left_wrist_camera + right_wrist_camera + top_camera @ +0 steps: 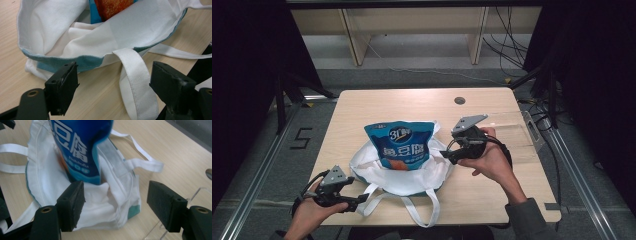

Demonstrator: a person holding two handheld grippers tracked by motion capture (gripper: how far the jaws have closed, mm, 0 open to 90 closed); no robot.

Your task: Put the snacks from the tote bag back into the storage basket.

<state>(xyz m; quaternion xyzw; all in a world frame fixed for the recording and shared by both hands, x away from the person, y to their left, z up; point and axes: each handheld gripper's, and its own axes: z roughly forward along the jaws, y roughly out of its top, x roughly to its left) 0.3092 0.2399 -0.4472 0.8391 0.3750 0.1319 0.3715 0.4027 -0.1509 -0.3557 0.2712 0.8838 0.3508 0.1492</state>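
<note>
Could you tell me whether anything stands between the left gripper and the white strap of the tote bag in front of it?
Nothing visible does. The left gripper is open over bare table, and the strap of the tote bag already lies between its jaws, untouched by either pad.

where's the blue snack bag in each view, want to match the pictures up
High view: the blue snack bag stands mid-table, its lower end inside the white tote bag.
Left gripper view: a blue and orange strip of it at the top edge, behind the tote's rim.
Right gripper view: top centre, rising out of the tote above the left jaw.
Shared landmark: the tote's white cloth rim around the bag's base.
</note>
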